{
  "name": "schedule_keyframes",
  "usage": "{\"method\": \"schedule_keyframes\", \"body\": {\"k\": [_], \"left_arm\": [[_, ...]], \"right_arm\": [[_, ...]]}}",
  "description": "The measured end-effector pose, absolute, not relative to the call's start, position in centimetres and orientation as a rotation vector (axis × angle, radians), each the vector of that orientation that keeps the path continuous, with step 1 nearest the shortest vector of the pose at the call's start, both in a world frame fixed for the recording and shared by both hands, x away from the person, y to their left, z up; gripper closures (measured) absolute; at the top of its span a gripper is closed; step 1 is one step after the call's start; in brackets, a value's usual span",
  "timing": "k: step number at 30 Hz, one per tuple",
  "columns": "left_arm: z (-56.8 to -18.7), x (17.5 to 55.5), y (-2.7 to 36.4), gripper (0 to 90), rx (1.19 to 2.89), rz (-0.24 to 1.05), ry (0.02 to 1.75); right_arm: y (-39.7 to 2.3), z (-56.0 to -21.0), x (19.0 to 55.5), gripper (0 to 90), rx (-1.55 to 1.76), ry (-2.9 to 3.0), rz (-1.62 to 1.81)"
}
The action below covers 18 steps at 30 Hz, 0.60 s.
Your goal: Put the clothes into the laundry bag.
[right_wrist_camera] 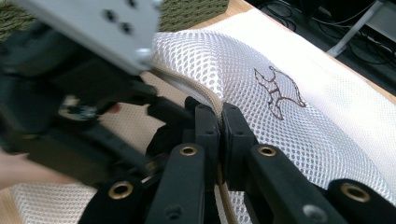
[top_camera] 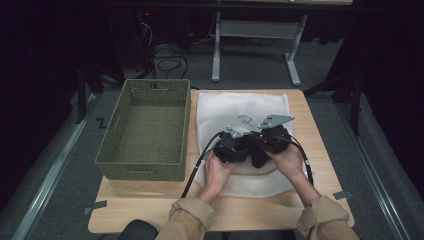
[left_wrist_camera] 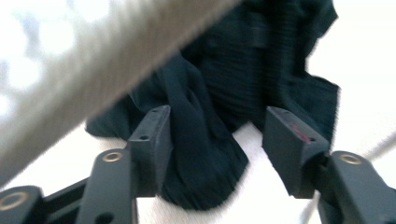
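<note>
High view: both grippers meet over the white mesh bag (top_camera: pixel 240 107) on the worktop (top_camera: pixel 320 150); the green basket (top_camera: pixel 145 130) beside it holds nothing.

Left gripper view: the left gripper (left_wrist_camera: pixel 217 135) has its jaws apart around a dark garment (left_wrist_camera: pixel 210 154) lying inside the bag.

Right gripper view: the right gripper (right_wrist_camera: pixel 219 126) is clamped on the bag's beige rim (right_wrist_camera: pixel 205 95), lifting the mouth.

The garment seems already in; closing the bag and moving it to the basket likely remain.

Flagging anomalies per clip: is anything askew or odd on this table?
Nothing stands out. The right claw pinches the white mesh bag's tan rim, lifting it open; a dark cloth lies bunched between the open left claw's jaws.
</note>
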<state>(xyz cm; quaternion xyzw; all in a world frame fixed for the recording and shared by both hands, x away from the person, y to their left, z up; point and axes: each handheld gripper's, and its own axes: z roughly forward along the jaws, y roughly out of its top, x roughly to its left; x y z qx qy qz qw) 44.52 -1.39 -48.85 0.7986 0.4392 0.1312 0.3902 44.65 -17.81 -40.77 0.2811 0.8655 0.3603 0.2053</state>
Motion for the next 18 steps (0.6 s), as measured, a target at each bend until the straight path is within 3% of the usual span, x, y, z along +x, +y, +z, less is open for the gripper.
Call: {"method": "schedule_keyframes", "body": {"k": [12, 14, 18], "left_arm": [[-50.1, 43.6, -4.5, 32.6, 2.054, 0.289, 1.08], [-50.3, 43.8, -4.9, 36.6, 2.062, 0.314, 1.08], [-50.4, 44.0, -4.9, 63.0, 2.085, 0.299, 1.049]], "right_arm": [[-17.4, -40.8, 44.7, 87.9, 0.795, 2.418, 0.99], [-17.6, -40.7, 44.7, 87.9, 0.79, 2.417, 0.995], [-17.9, -40.7, 44.7, 87.9, 0.803, 2.418, 0.992]]}}
